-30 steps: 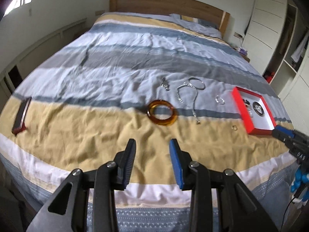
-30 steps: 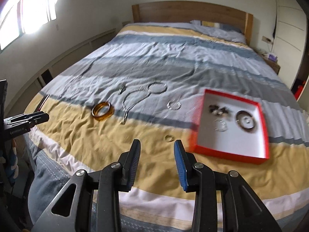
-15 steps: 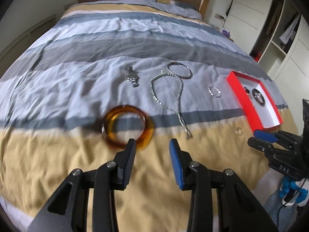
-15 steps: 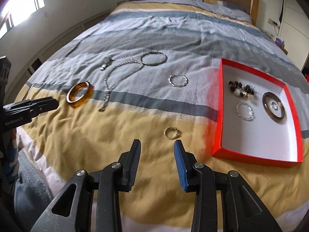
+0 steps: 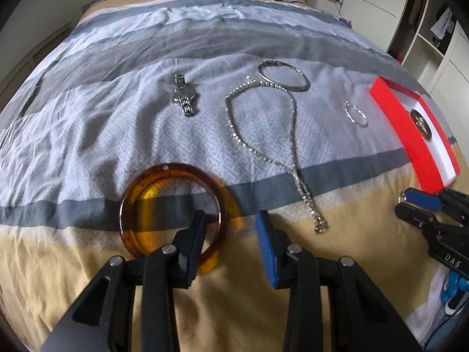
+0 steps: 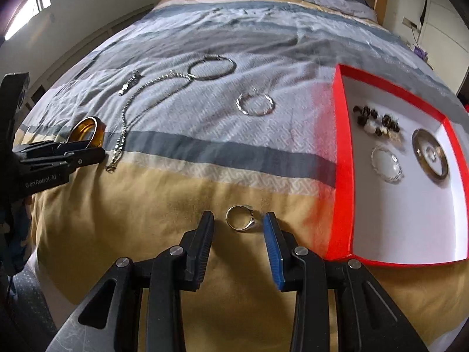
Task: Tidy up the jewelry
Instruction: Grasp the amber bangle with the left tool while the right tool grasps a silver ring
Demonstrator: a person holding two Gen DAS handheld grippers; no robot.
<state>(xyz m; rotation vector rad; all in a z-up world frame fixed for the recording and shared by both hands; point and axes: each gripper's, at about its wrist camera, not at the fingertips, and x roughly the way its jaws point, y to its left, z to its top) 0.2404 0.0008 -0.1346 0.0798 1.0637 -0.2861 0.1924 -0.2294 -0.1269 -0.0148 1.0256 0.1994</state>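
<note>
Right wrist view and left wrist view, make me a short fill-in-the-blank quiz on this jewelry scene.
1. The small ring lies between the open fingers of the ____ tool.
2. The left tool reaches over the ____ bangle.
3. The red tray has a ____ interior.

Answers: right; amber; white

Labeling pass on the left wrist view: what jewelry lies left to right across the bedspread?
Amber bangle → folded metal watch → rhinestone necklace → small silver hoop → red tray. The silver bangle overlaps the necklace's top, so it is left out.
</note>
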